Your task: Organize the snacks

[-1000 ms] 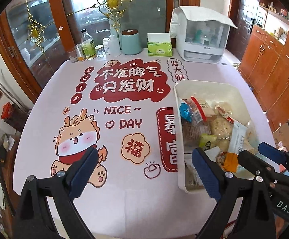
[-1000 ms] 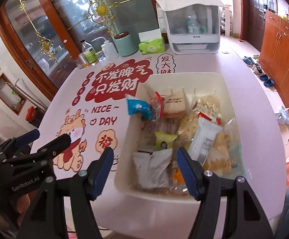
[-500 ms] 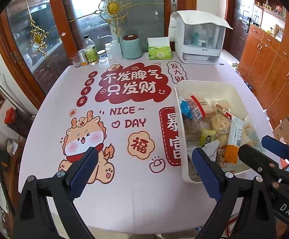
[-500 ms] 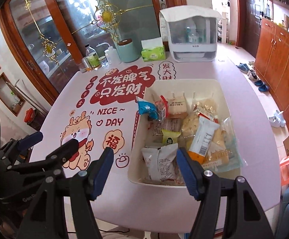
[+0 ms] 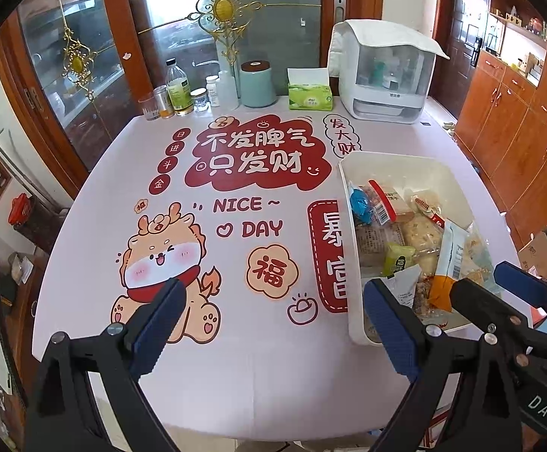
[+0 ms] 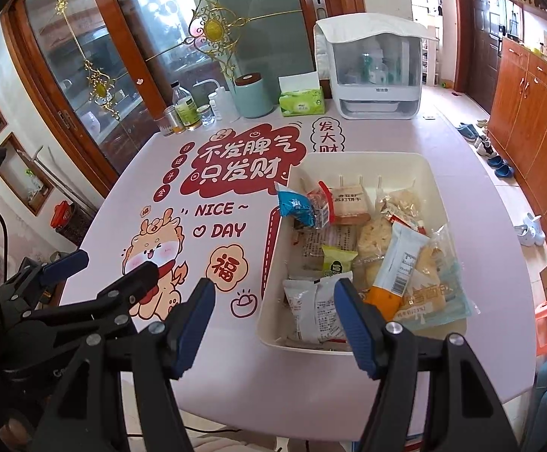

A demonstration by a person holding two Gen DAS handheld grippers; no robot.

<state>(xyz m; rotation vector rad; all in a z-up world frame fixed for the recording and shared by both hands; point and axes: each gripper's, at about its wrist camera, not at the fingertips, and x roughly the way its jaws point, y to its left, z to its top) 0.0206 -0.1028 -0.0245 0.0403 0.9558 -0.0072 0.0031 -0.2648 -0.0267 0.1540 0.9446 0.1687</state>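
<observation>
Table (image 5: 273, 376) with a printed pink cloth fills both views. White bin (image 6: 352, 162) sits on its right half, packed with snack packets: orange-and-white pouch (image 6: 394, 275), white bag (image 6: 311, 309) at the near wall, blue packet (image 6: 294, 207) at the far left. Left gripper (image 5: 273, 324): jaws wide apart, empty, above the near edge. Right gripper (image 6: 273, 324): also spread, empty, above the bin's near left corner.

A home dining room: a counter (image 6: 480, 203) under a festive cartoon cloth, glass-fronted wooden cabinets (image 6: 85, 75) at far left, a tissue box (image 6: 301, 101), slippers (image 6: 499, 162) on the right-hand floor.
</observation>
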